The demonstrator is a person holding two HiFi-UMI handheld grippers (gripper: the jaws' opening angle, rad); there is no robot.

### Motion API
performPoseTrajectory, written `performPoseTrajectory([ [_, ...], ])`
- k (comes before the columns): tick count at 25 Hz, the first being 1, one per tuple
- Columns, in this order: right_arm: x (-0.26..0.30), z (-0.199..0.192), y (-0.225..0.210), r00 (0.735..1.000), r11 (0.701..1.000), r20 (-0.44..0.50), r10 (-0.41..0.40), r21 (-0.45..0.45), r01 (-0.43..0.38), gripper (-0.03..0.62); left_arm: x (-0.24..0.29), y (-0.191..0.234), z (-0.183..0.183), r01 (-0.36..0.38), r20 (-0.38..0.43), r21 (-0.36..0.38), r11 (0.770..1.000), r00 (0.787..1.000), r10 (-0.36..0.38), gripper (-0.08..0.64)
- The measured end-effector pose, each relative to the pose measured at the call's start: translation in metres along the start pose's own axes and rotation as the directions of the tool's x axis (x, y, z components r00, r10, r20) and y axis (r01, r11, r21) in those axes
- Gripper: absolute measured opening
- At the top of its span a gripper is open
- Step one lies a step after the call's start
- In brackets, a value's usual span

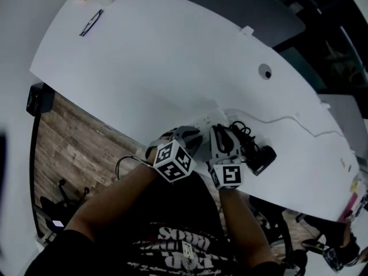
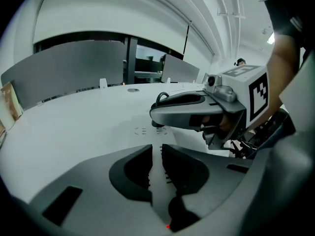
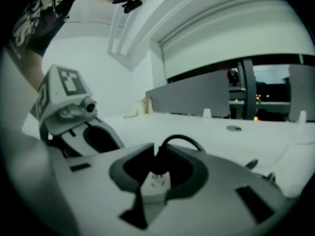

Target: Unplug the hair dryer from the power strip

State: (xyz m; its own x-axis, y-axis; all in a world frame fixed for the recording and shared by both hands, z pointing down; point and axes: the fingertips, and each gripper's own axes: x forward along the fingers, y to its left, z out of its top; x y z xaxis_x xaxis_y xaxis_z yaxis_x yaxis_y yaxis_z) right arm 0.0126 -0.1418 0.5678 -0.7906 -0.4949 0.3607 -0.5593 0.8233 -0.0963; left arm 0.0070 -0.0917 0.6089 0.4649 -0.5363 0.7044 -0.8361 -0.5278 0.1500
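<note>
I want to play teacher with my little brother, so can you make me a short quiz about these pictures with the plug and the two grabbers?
1. Pick one: what stands between the jaws of the right gripper? A) a black plug B) a spoon C) a cup
2. True or false: the hair dryer lies on the floor.
3. Fill in the gap: the power strip is coloured ____.

Key:
1. A.
2. False. It lies on the table.
3. White.
</note>
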Motion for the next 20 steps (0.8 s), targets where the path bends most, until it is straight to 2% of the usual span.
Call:
performPoseTrajectory([
  [3,0.001,-0.004,-0.004,0.992,0.990,-0.016,-0.121,0.074,0.122,0.091,0.000,0.000,0.000,0.001,-0.006,-0.007,1.000,1.000,-0.001,0.091],
  [5,0.001,-0.009,-0.004,0.989,0.987,-0.007,-0.146,0.073,0.146,0.091,0.000,0.000,0.000,0.005,-0.009,-0.013,1.000,1.000,-0.005,0.091],
  [6,0.000,-0.010,-0.002,0.991,0.990,0.004,-0.134,0.041,0.134,0.092,0.000,0.000,-0.001,0.007,-0.011,-0.012,1.000,1.000,-0.007,0.091],
  [8,-0.002,-0.010,0.004,0.996,0.992,0.011,-0.084,-0.089,0.085,0.098,0.000,-0.003,-0.002,0.012,-0.016,-0.002,1.000,1.000,-0.012,0.091],
  [10,-0.004,-0.011,0.011,0.998,0.978,-0.016,-0.060,-0.200,0.056,0.103,0.000,-0.006,-0.003,0.016,-0.019,0.012,1.000,1.000,-0.015,0.080],
  [11,-0.005,-0.014,0.014,0.998,0.974,-0.029,-0.062,-0.220,0.054,0.104,-0.001,-0.007,-0.004,0.014,-0.020,0.015,1.000,1.000,-0.014,0.078],
  [12,-0.005,-0.017,0.015,0.997,0.976,-0.035,-0.064,-0.211,0.056,0.104,-0.001,-0.007,-0.005,0.011,-0.020,0.014,1.000,1.000,-0.011,0.078],
  [15,-0.006,-0.033,0.013,0.997,0.995,-0.060,-0.041,-0.098,0.035,0.138,-0.002,-0.007,-0.006,0.007,-0.022,0.005,1.000,1.000,-0.007,0.071],
  [20,-0.009,-0.036,0.013,0.997,0.998,-0.079,-0.001,-0.069,-0.004,0.140,0.000,-0.009,-0.005,0.016,-0.025,0.016,1.000,1.000,-0.015,0.067],
])
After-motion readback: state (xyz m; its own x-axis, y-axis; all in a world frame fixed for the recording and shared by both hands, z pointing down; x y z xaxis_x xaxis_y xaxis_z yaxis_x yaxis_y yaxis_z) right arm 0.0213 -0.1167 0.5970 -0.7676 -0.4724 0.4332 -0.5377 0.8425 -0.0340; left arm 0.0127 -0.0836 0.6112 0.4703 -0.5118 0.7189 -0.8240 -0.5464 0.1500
